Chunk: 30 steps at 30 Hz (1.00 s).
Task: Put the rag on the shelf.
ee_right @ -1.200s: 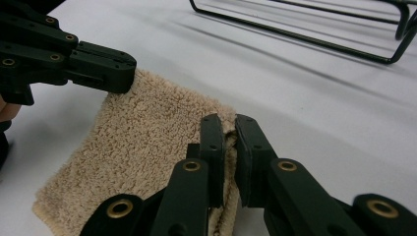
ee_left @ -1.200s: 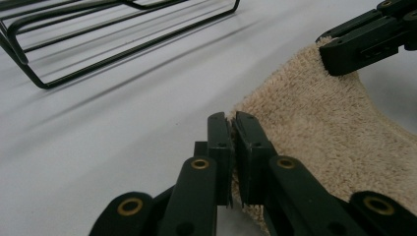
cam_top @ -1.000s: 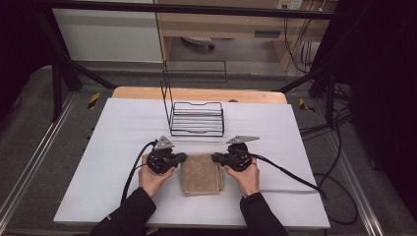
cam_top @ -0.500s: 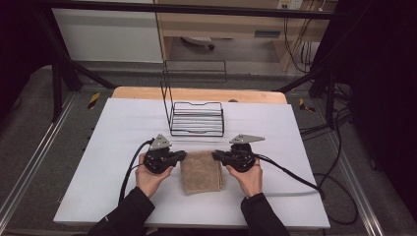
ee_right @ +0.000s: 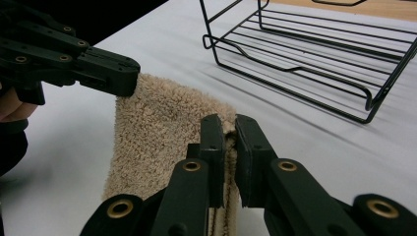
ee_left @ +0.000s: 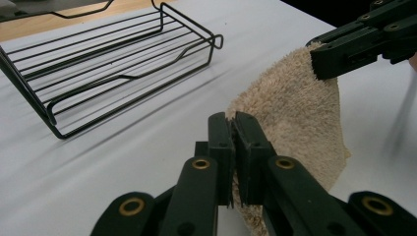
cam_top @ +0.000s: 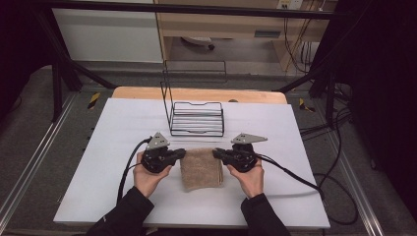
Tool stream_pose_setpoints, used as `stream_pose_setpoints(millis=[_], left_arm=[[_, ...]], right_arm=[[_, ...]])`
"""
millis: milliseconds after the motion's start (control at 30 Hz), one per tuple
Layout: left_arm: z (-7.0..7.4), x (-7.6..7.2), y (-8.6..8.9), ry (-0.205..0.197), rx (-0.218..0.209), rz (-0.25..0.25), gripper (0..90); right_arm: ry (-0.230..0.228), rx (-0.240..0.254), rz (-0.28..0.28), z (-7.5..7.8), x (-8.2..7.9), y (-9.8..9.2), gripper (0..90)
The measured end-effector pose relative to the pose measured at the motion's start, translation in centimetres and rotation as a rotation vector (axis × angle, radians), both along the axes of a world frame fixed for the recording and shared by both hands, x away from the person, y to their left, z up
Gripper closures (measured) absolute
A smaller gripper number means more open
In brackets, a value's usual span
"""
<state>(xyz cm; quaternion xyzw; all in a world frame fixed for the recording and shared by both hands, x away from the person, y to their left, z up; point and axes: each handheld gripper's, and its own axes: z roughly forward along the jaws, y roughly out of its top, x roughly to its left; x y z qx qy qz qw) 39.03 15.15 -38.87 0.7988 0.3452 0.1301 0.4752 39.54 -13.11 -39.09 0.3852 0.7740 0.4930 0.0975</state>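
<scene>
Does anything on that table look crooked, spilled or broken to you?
Nothing stands out. The tan towel is pinched at its two far corners by the left claw and the right claw, so its far edge is raised. The wire rack sits upright and intact on the white table.

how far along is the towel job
Done: both grippers, left and right, are shut on the far corners of the folded beige towel. In hand: lifting that edge, near end on the table. Left: probably moving it to the wire rack.

white table (cam_top: 98, 147), grey floor (cam_top: 29, 132), wooden shelving (cam_top: 221, 24)
</scene>
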Motion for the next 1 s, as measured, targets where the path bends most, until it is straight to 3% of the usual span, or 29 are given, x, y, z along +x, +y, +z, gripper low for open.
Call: stream_pose_setpoints(millis=[1000], left_arm=[[2.6,-0.9,0.5,-0.069,-0.023,0.001,86.3]], right_arm=[[-0.111,0.040,-0.009,2.7,-1.2,0.1,83.4]])
